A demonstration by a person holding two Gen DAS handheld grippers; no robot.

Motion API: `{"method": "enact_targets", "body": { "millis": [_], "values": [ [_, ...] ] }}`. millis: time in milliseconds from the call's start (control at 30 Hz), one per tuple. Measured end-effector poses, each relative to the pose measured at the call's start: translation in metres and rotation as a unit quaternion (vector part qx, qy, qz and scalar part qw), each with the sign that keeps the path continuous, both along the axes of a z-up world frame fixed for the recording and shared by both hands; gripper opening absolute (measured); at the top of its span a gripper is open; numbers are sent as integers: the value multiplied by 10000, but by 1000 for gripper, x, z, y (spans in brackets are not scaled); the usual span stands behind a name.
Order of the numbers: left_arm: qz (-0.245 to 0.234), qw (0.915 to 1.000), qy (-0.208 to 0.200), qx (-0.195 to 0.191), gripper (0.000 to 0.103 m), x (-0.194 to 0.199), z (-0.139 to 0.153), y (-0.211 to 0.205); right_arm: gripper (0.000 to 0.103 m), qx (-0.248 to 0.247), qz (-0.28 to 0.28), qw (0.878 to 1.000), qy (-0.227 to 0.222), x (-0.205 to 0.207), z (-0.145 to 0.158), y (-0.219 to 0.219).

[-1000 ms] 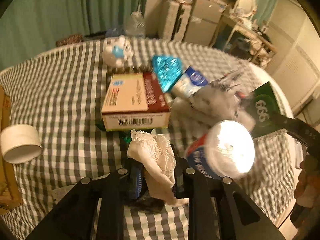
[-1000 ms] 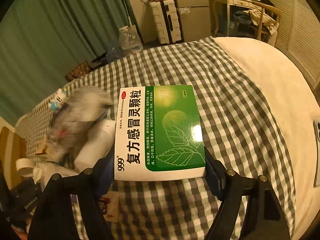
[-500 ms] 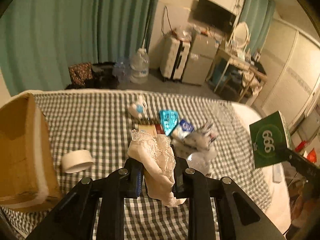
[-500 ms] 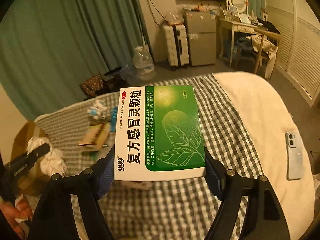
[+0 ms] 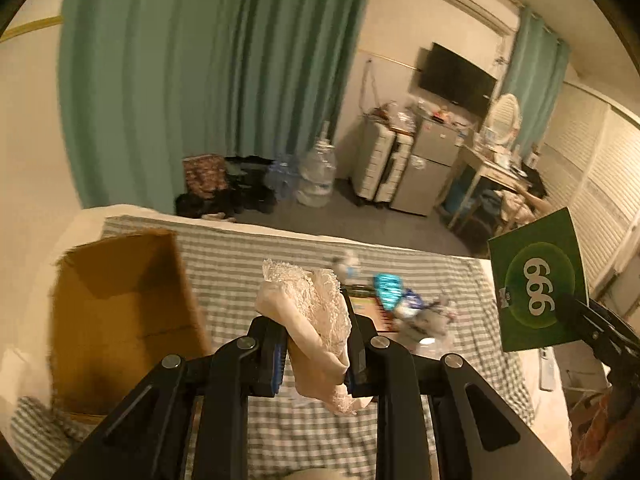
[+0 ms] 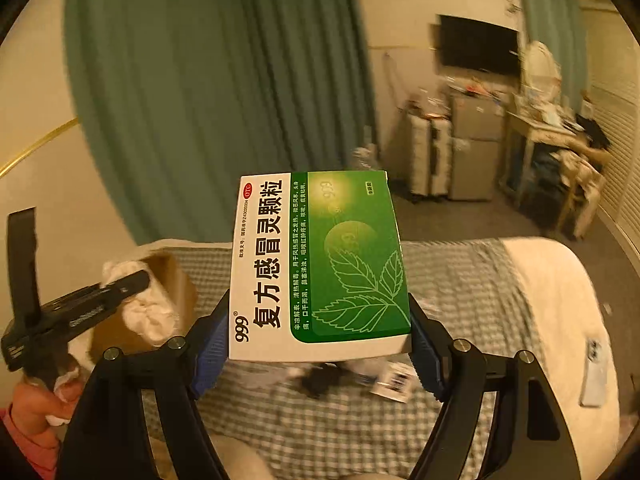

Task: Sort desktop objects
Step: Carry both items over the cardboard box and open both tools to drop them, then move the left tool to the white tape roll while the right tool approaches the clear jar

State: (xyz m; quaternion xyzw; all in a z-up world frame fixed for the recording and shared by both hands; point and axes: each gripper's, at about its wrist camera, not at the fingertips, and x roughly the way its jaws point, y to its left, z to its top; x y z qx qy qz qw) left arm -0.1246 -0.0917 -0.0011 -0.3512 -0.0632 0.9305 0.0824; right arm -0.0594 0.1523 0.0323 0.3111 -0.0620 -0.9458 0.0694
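Green medicine box (image 6: 320,264), light and stiff, sits clamped by its side edges in the right tool (image 6: 318,350), while soft lace cloth (image 5: 316,320) bunches in the closed left tool (image 5: 316,354).

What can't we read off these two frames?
- Inside of the cardboard box: left wrist view, its own wall hides it.
- Pile on the checked cloth: left wrist view, motion-blurred and small.
- Items under the green box: right wrist view, box covers them, blurred.
- Lace cloth: lower end behind the tool.
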Motion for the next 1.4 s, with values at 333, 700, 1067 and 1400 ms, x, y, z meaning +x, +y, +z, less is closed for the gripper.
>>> {"method": "enact_targets", "body": {
  "millis": [333,700,1067,1400],
  "values": [
    [981,9946,-271,-175,22,-4,-37,-131,77,-132,1325,9904,-372,-56,-28,-167],
    [1345,9836,-1201,-88,22,-22,-123,-194,77,-192,1959,9751,-1020,-105,-87,-264],
    [1834,9674,-1729,251,82,-30,-133,-215,96,-780,1626,9774,-1099,-134,-95,-272],
    [1800,9710,-1569,125,83,-6,-112,-198,96,-735,1272,9867,-701,-111,-66,-237]
  ]
}}
